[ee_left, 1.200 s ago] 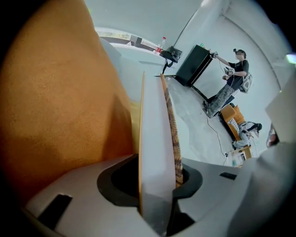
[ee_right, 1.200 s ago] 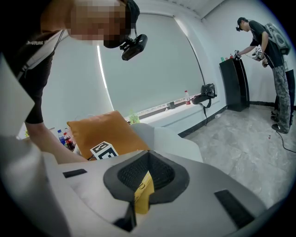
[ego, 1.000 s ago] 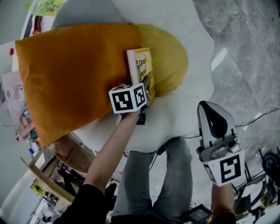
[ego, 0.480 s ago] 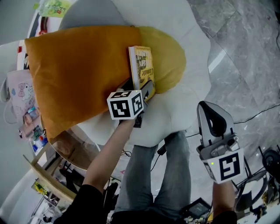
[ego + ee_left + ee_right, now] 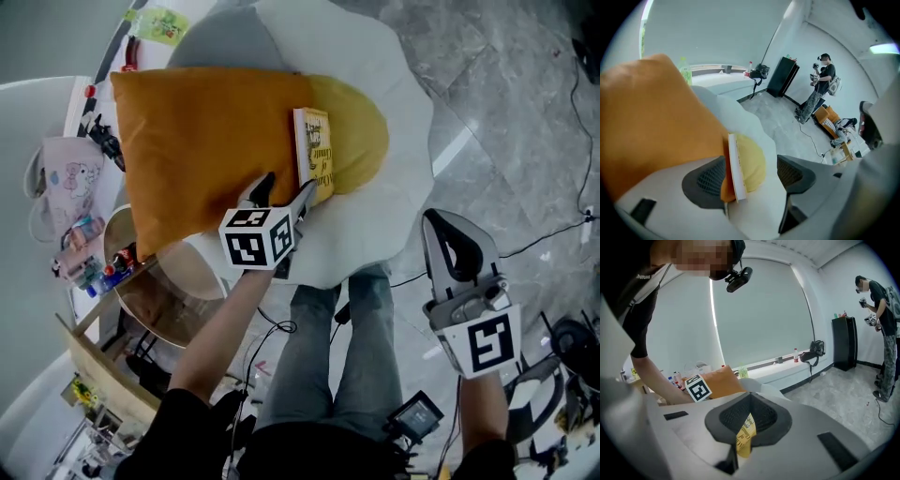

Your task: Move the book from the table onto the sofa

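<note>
The yellow book [image 5: 314, 155] lies on a yellow cushion [image 5: 354, 141] on the white sofa [image 5: 384, 234], beside a large orange cushion [image 5: 197, 141]. My left gripper [image 5: 286, 192] hangs just in front of the book. Its jaws have just been opening and now stand wide, with nothing pressed between them. In the left gripper view the book's page edge [image 5: 734, 171] shows beyond the open left gripper [image 5: 750, 177], close to the left pad [image 5: 710, 180] but apart from it. My right gripper [image 5: 448, 227] is shut, off to the right over the floor. The book [image 5: 746, 436] shows far off through a slit under the right gripper's pads [image 5: 749, 416].
A round table [image 5: 141, 281] with bottles and a printed pouch [image 5: 64, 178] stands left of the sofa. My legs [image 5: 347, 356] are in front of it. Cables [image 5: 544, 242] run over the grey marble floor. Another person [image 5: 820, 89] stands far off near a black cabinet [image 5: 783, 77].
The left gripper has let go of the book, opened wide and drawn back from it. The book stays on the yellow cushion. The whole view has pulled up and away from the sofa.
</note>
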